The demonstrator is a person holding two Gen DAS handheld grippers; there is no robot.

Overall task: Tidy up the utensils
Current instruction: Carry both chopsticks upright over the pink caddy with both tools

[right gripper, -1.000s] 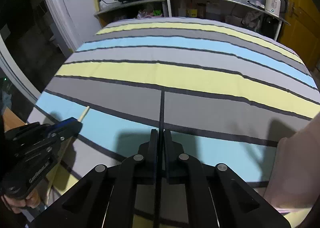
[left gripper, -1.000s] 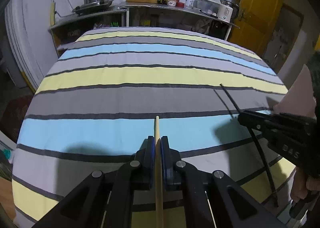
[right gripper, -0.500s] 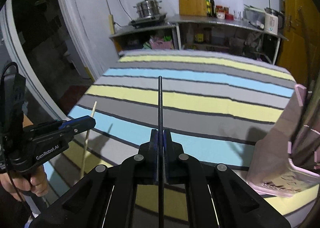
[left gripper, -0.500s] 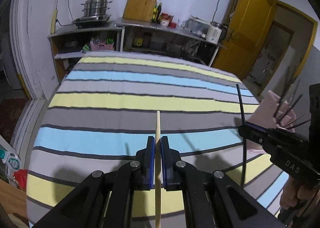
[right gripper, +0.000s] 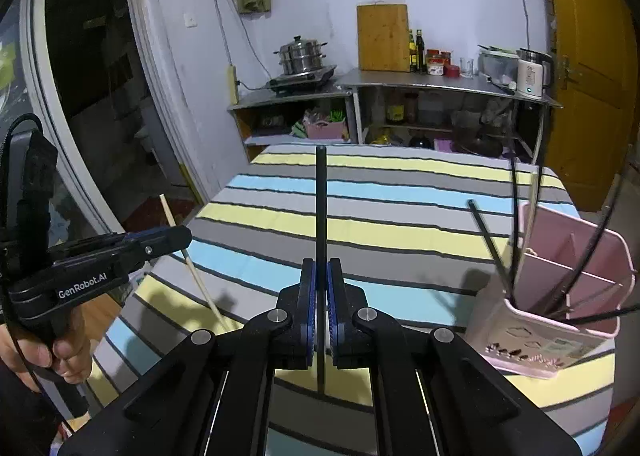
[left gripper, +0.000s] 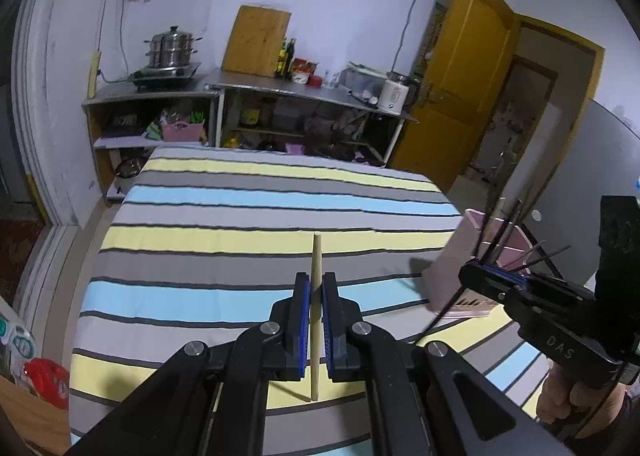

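Your left gripper [left gripper: 316, 288] is clamped on one pale wooden chopstick [left gripper: 316, 256], which stands up between the blue pads and pokes out above and below them. Your right gripper [right gripper: 321, 280] is clamped on one black chopstick [right gripper: 321, 192], held the same way, its tip reaching up toward the far edge of the table. Both sticks are lifted clear of the striped tablecloth [left gripper: 248, 256]; shadows fall on the cloth beneath them.

One pink utensil holder [right gripper: 560, 296] stands at the near right of the table, divided by inner walls into compartments. You can count at least four black chopsticks [right gripper: 490, 240] leaning in it, plus one lighter stick; the exact number is hard to fix where they cross. Which compartment each sits in cannot be told.

Two hands are partly visible, one on each handle: your left hand [right gripper: 44, 352] and your right hand [left gripper: 576, 400].

At the far wall: one steel steamer pot [right gripper: 301, 54], one wooden cutting board [right gripper: 383, 38], one white kettle [right gripper: 532, 78].
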